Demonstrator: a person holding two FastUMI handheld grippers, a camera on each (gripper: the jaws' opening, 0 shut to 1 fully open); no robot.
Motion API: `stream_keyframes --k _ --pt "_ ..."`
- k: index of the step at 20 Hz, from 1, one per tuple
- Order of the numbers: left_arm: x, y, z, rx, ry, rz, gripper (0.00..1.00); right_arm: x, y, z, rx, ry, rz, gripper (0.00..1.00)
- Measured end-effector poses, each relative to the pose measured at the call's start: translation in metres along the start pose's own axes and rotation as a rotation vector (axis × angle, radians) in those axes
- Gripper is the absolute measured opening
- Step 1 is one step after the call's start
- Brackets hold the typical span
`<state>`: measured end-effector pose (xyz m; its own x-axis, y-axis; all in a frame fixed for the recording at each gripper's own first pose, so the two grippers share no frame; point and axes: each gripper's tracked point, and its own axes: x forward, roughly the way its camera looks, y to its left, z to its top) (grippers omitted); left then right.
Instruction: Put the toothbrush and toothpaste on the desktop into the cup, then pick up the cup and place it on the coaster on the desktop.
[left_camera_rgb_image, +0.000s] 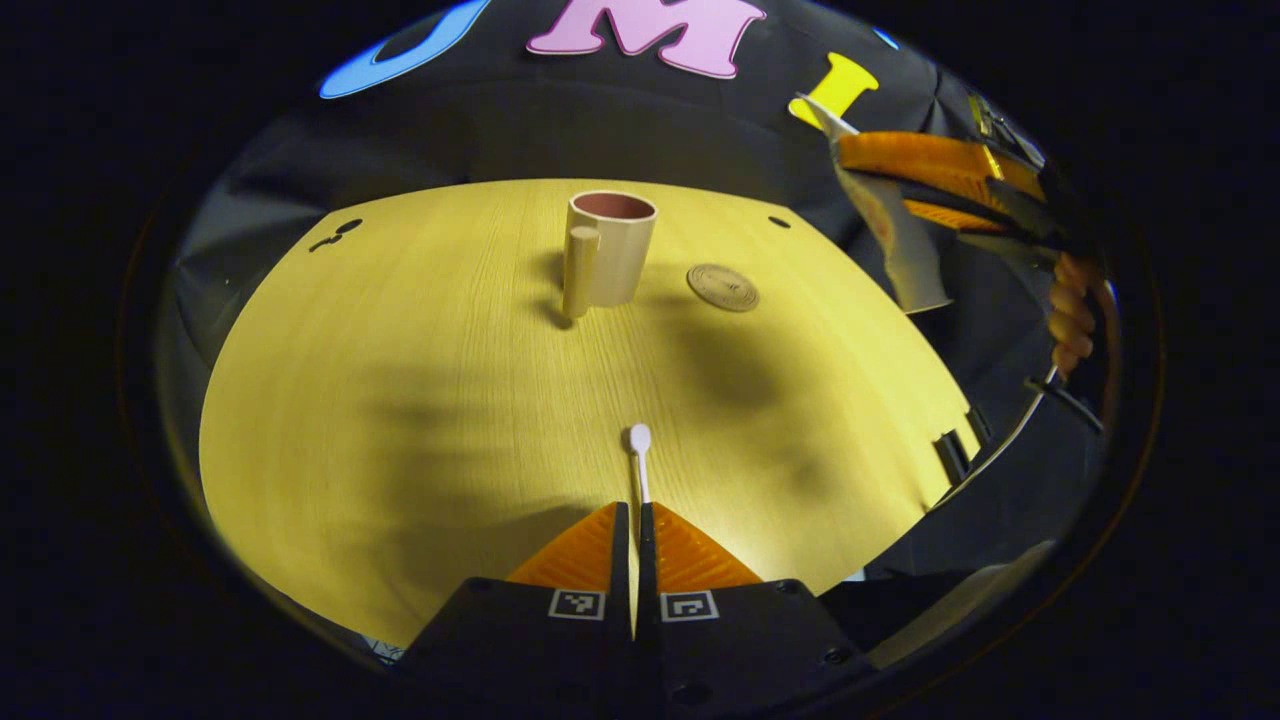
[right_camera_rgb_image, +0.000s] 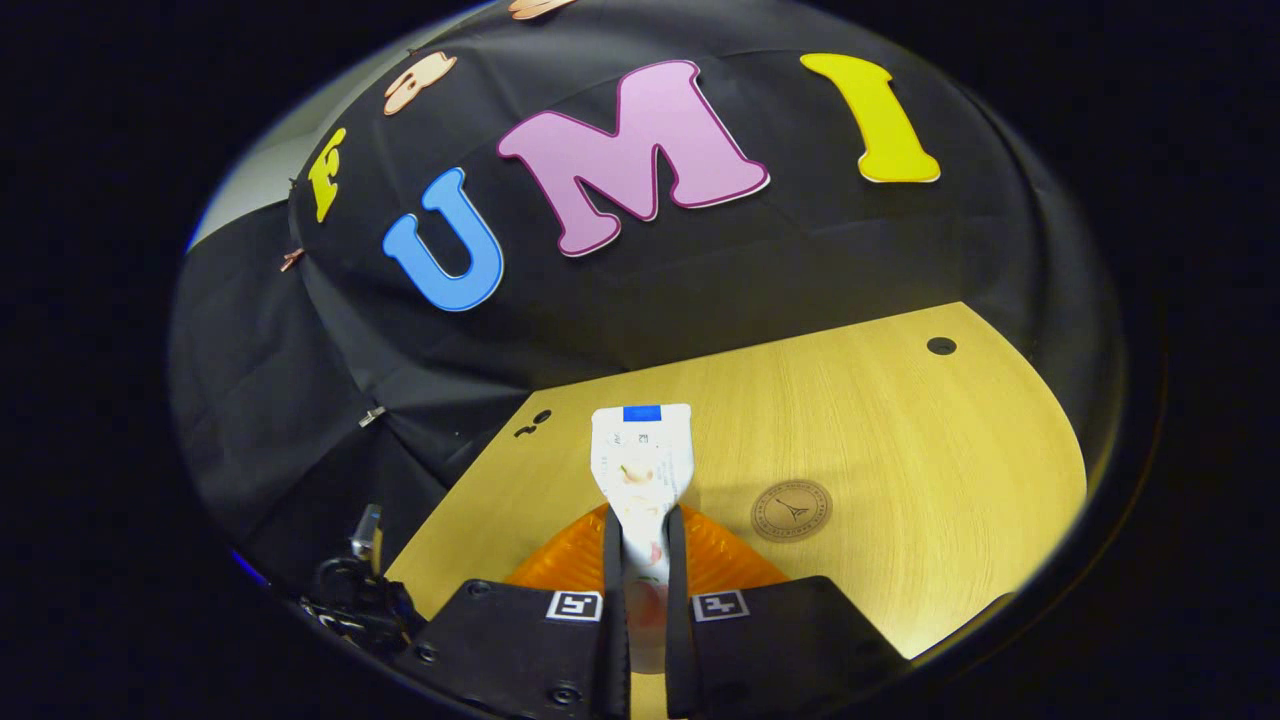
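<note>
While the left tongs clench one white toothbrush low over the near edge of the bench, its head pokes out past the fingertips toward the bench's middle. Going left to right in the left gripper view, one beige cup with a pinkish inside and a thick handle stands upright near the far edge, then one round brown coaster lies flat just beside it, apart from it. Farther right, off the bench's right edge, the right tongs hang in the air, held by a hand, gripping one toothpaste tube.

From the right gripper view, the right tongs grasp that single toothpaste tube by its lower part, both fingers pressing on it, its flat crimped end pointing forward above the bench. To its right the coaster lies on the bench, bare.
</note>
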<state>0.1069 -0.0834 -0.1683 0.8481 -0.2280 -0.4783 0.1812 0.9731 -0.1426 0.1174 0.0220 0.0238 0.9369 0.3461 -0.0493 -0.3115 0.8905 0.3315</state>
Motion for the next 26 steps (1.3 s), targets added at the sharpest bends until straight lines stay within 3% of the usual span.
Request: stream_keyframes --k 6,7,9,12,13,14,17,21,23,25,26 --pt "0.022 0.003 -0.011 0.001 0.089 0.038 0.10 -0.008 -0.017 -0.006 0.014 0.011 -0.011 0.18" --pt "0.025 0.003 -0.011 -0.006 0.094 0.043 0.06 -0.008 -0.019 -0.005 0.017 0.010 -0.010 0.18" --pt "0.025 0.001 -0.012 -0.017 0.113 0.039 0.28 -0.007 -0.024 -0.003 0.023 0.008 -0.010 0.18" --pt "0.022 -0.003 -0.006 -0.020 0.108 0.044 0.43 -0.005 -0.029 -0.002 0.035 0.008 -0.008 0.18" --pt "0.019 -0.006 -0.005 -0.025 0.105 0.038 0.57 -0.005 -0.031 -0.002 0.037 0.007 -0.006 0.18" --pt "0.016 -0.009 -0.003 -0.030 0.100 0.030 0.49 -0.004 -0.033 -0.002 0.040 0.007 -0.007 0.18" --pt "0.014 -0.020 -0.003 -0.038 0.108 0.007 0.55 -0.001 -0.037 0.000 0.049 0.007 -0.005 0.18" --pt "0.029 -0.023 -0.014 -0.019 0.158 0.034 0.63 0.000 -0.043 0.001 0.052 0.009 -0.002 0.18" --pt "0.033 -0.019 -0.011 0.016 0.157 0.065 0.66 0.000 -0.046 0.001 0.056 0.009 -0.002 0.18" --pt "0.037 -0.013 -0.015 0.051 0.182 0.119 0.59 0.000 -0.049 0.001 0.060 0.009 -0.003 0.18" --pt "0.036 -0.012 -0.014 0.070 0.183 0.139 0.63 0.001 -0.051 0.002 0.062 0.010 -0.004 0.18"
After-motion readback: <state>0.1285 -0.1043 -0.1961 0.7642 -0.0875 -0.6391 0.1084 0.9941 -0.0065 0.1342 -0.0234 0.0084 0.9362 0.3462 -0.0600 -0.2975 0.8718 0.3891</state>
